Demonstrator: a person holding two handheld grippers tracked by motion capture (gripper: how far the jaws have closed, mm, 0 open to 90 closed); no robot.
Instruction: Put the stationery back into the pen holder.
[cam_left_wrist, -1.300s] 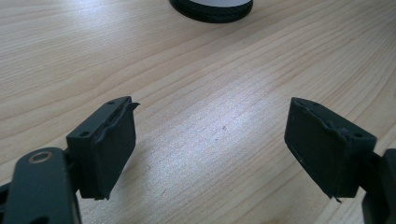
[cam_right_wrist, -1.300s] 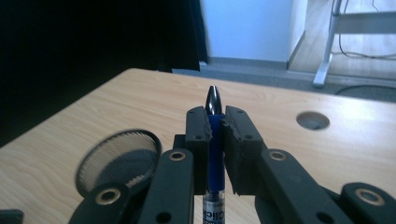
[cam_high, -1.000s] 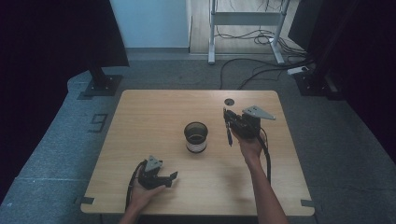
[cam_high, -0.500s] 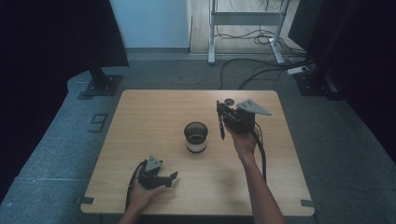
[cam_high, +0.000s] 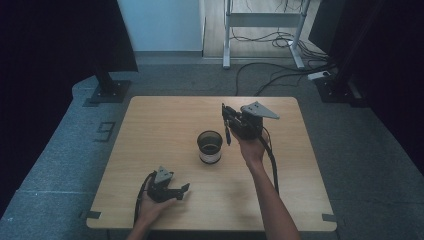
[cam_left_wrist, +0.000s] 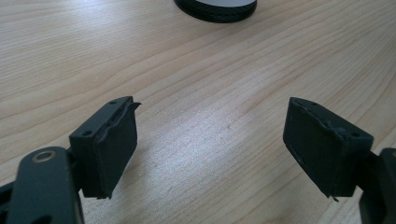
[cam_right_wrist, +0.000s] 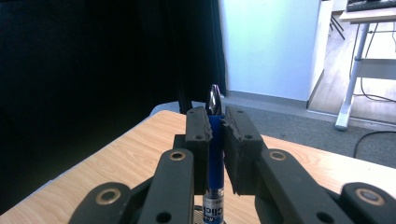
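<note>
Pen grip: right gripper (cam_high: 227, 116) is clamped on the pen (cam_right_wrist: 215, 144), pads pinching the barrel mid-length, likely so that both ends stay free.
Pen pose: upright, lower end hanging clear of the table (cam_high: 160, 125), looks lined up for a drop into the cup (cam_high: 210, 147).
Pen location: in the air, just right of the cup and above its rim level, touching nothing but the pads.
Left gripper (cam_left_wrist: 210, 140): resting low on the table near the front edge, well apart from the cup. Jaws are apart, just eased in slightly, with nothing between them. Reads as parked out of the way.
Cup: mid-table, upright, mouth open, a free target.
Pen look: blue barrel, silvery pointed end above the pads, white printed band with "Click" lettering below them, slim and rigid.
</note>
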